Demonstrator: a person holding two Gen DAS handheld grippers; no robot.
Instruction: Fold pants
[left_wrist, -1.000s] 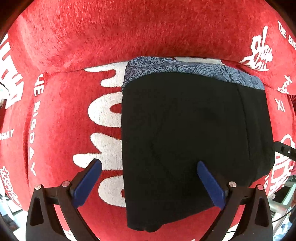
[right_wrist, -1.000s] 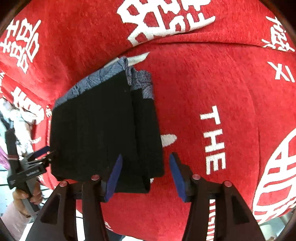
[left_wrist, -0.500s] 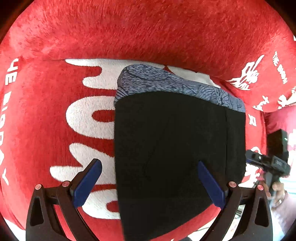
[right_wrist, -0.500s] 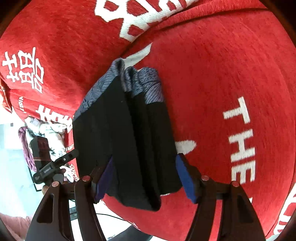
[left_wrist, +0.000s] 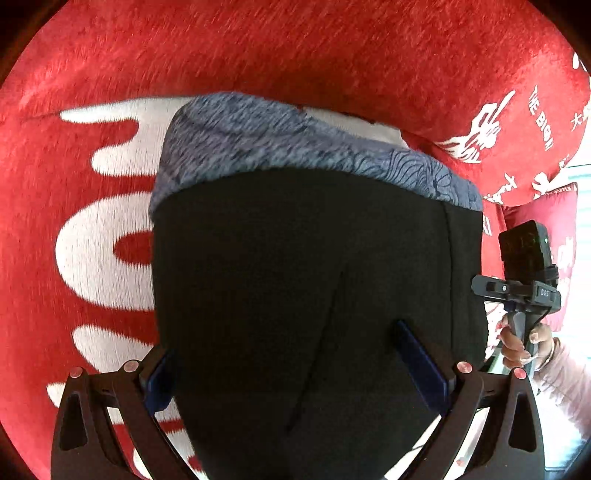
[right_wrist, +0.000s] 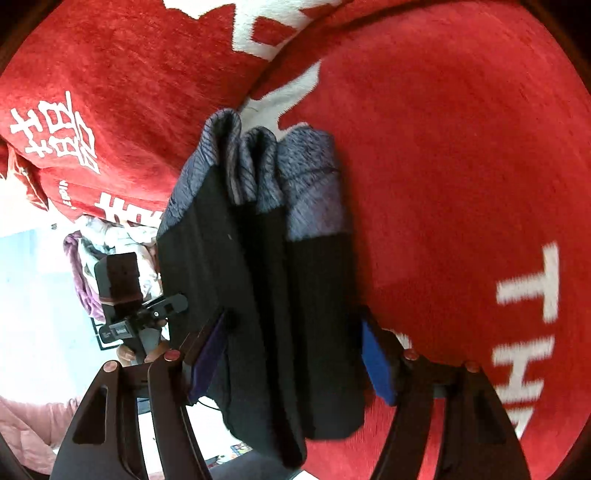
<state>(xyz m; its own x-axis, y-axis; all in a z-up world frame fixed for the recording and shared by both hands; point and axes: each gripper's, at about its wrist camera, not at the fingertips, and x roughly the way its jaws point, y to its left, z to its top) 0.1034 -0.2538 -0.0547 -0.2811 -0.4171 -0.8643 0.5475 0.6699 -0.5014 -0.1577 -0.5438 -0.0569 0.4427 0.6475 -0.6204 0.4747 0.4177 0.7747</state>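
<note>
The pants (left_wrist: 295, 280) are black with a blue-grey patterned waistband, folded into a thick stack on a red sofa seat (left_wrist: 92, 221). My left gripper (left_wrist: 291, 365) is open, its blue pads on either side of the stack's near end, the right pad over the black cloth. In the right wrist view the stack (right_wrist: 266, 280) shows edge-on with several layers. My right gripper (right_wrist: 291, 350) is open and straddles the stack's near end. The other gripper shows in each view: the right one (left_wrist: 524, 284) and the left one (right_wrist: 129, 306).
The red sofa cover carries white lettering (right_wrist: 532, 314), and its backrest (left_wrist: 295, 55) rises just behind the pants. A pile of laundry (right_wrist: 107, 240) lies beyond the sofa's left edge. A red cushion (left_wrist: 546, 206) sits at the right.
Both grippers have moved forward and closer, so the stack now lies between each pair of fingers. The pants fill more of both views.
</note>
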